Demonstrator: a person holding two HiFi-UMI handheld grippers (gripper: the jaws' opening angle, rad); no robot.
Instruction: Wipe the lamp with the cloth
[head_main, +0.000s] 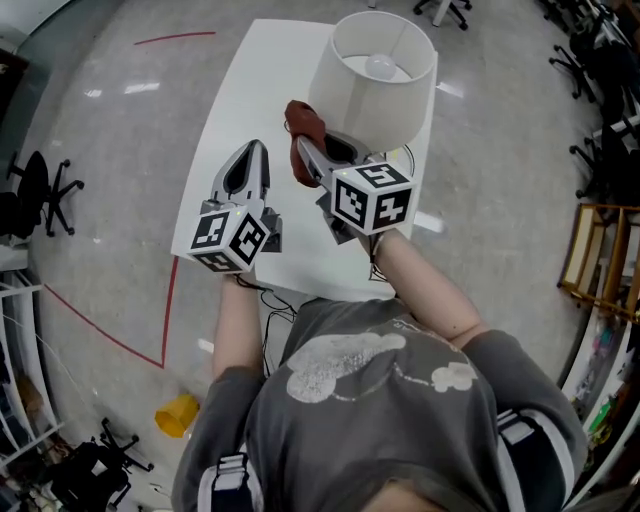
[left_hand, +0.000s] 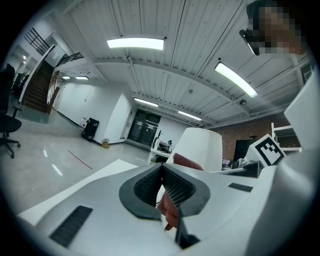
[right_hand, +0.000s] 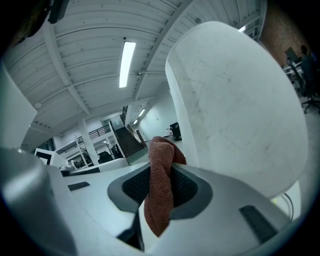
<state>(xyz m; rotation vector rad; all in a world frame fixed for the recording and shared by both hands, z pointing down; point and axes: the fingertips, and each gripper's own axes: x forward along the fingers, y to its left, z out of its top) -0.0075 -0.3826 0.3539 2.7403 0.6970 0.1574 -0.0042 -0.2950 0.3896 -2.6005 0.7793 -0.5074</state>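
Note:
A lamp with a white shade (head_main: 375, 85) stands at the far right of the white table (head_main: 250, 90), its bulb (head_main: 380, 66) visible from above. My right gripper (head_main: 305, 145) is shut on a red-brown cloth (head_main: 303, 125), which it holds against the shade's left side. In the right gripper view the cloth (right_hand: 161, 185) hangs down between the jaws and the shade (right_hand: 235, 100) fills the right. My left gripper (head_main: 255, 148) hovers over the table to the left, shut, with nothing in it. The left gripper view shows the shade (left_hand: 200, 147) and cloth (left_hand: 187, 161) beyond its closed jaws.
The lamp's cord (head_main: 405, 155) lies on the table by the base. On the floor are red tape lines (head_main: 170, 300) and a yellow object (head_main: 178, 415). A black office chair (head_main: 30, 195) stands at the left and a wooden rack (head_main: 600, 250) at the right.

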